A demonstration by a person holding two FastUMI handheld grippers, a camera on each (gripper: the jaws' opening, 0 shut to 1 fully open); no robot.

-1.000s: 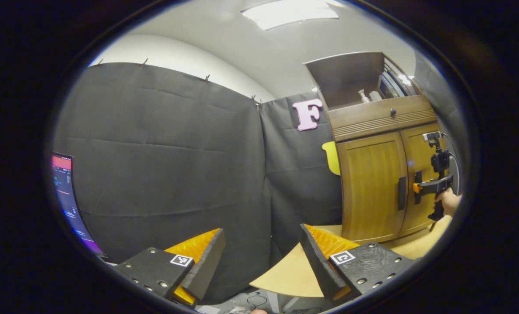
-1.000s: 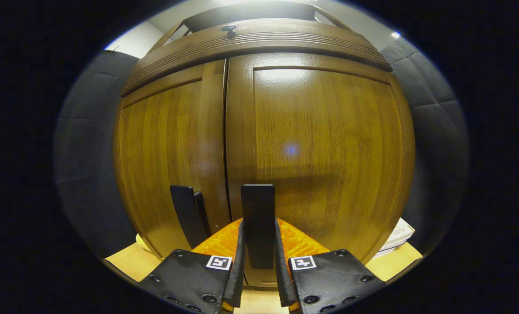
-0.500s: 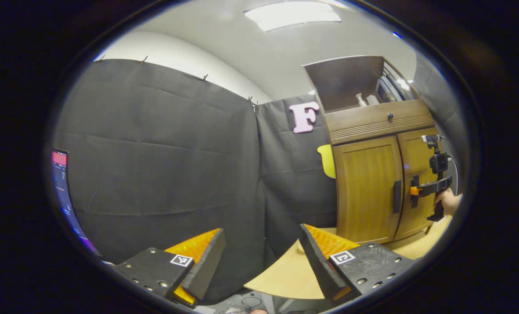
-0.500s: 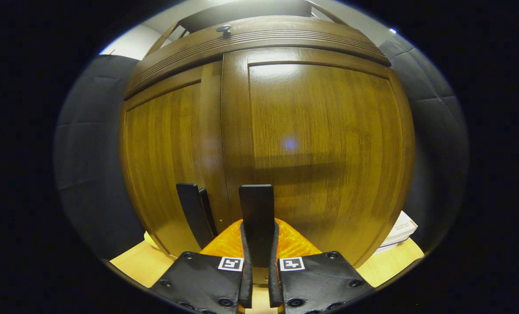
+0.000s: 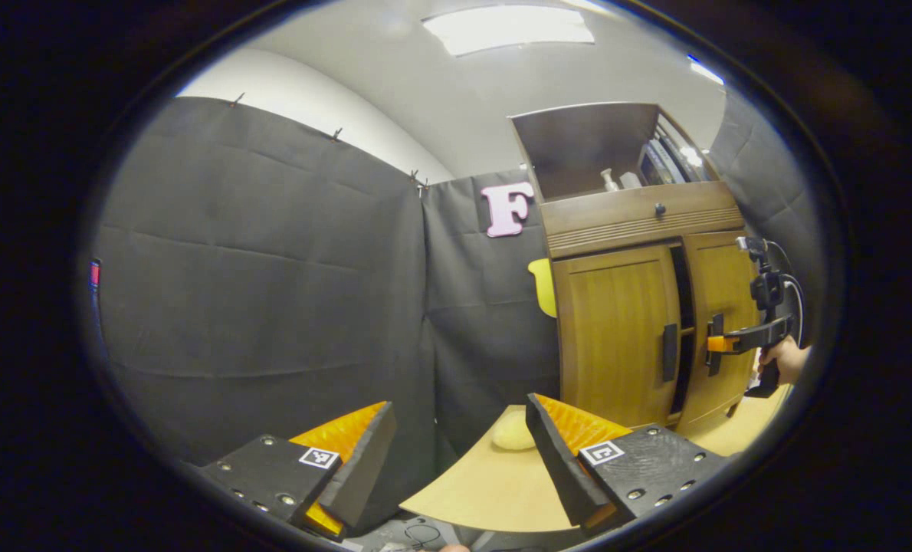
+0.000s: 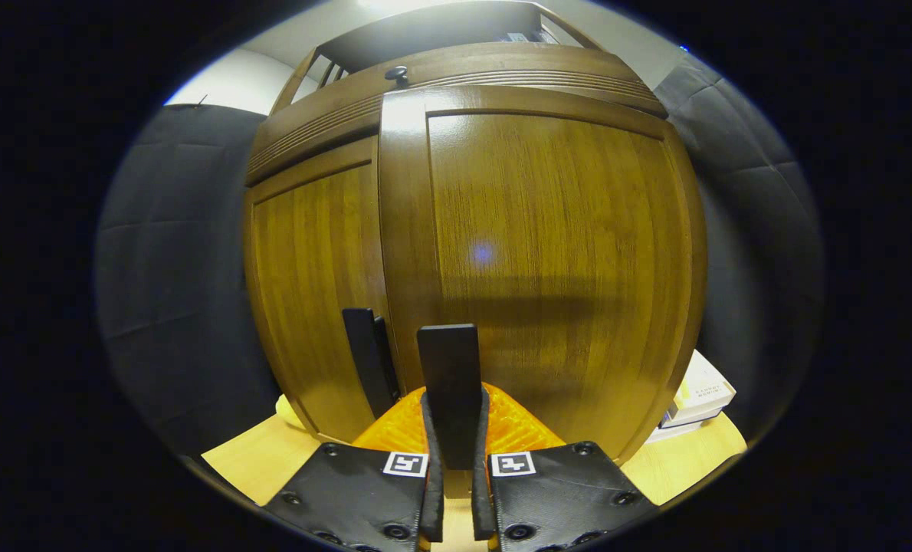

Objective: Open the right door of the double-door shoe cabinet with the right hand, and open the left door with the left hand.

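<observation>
Clamping both fingers on the upright handle (image 6: 448, 383) of the right door (image 6: 548, 268), the right claw (image 6: 453, 429) has that door cracked ajar, a dark gap showing beside the left door (image 5: 617, 330). The left claw (image 5: 456, 452) hangs wide open, well away; its target, the left door's vertical handle (image 5: 669, 353), lies off toward two o'clock on the cabinet (image 5: 640, 218) at the bench's (image 5: 487, 491) far end.
</observation>
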